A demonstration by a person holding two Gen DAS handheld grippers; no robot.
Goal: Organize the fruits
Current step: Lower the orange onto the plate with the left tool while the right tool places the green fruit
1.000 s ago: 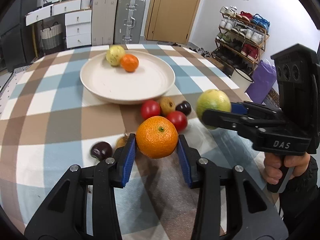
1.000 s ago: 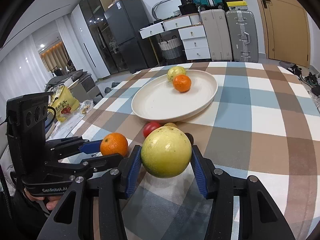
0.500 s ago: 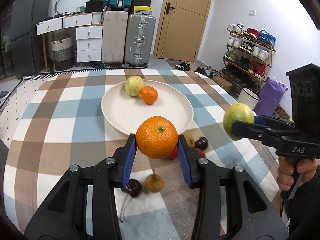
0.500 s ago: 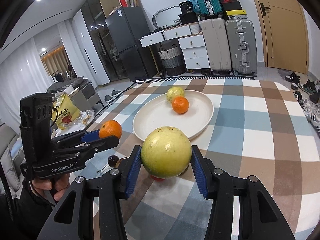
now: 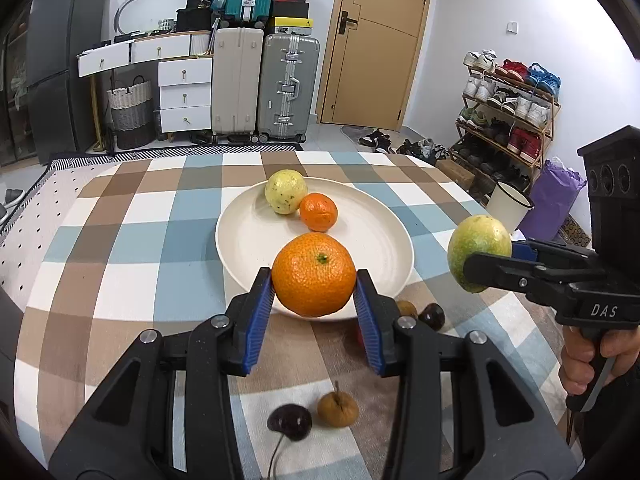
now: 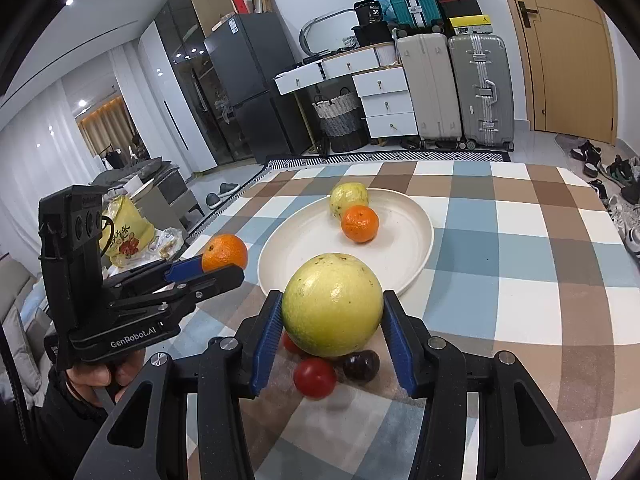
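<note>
Two fruits already sit at the far rim of the round cream plate (image 5: 240,240): a pale yellow-green round fruit (image 5: 286,192) and a small orange tangerine (image 5: 318,212). The left gripper (image 5: 314,296) is clamped on a large orange (image 5: 314,280) above the plate's near edge; the right gripper (image 6: 332,320) grips a big yellow-green guava-like fruit (image 6: 332,304) just short of it. Red tomatoes (image 6: 315,378), dark plums (image 6: 361,365) and a brown dried fruit (image 5: 337,410) remain on the checked tablecloth (image 5: 120,280) near its front edge.

1. White walls all round, and a tan wooden door (image 5: 372,44) with a dark handle sits shut at the back.
2. Left of that door, two hard suitcases (image 5: 262,88), one beige and one silver, stand upright, boxes and a teal case stacked on top.
3. Beside them a white drawer unit (image 5: 184,94), and a woven basket (image 5: 130,114) on the floor.
4. Far left, a tall dark fridge (image 6: 244,88).
5. On the right wall, a shoe rack (image 5: 508,108) packed with sneakers; a purple bag (image 5: 554,200) sits beside it.
6. The worktop (image 5: 132,248) wears a checked cloth in brown, blue and white.
7. Ceiling spotlights glow over sheer white curtains (image 6: 44,148).
</note>
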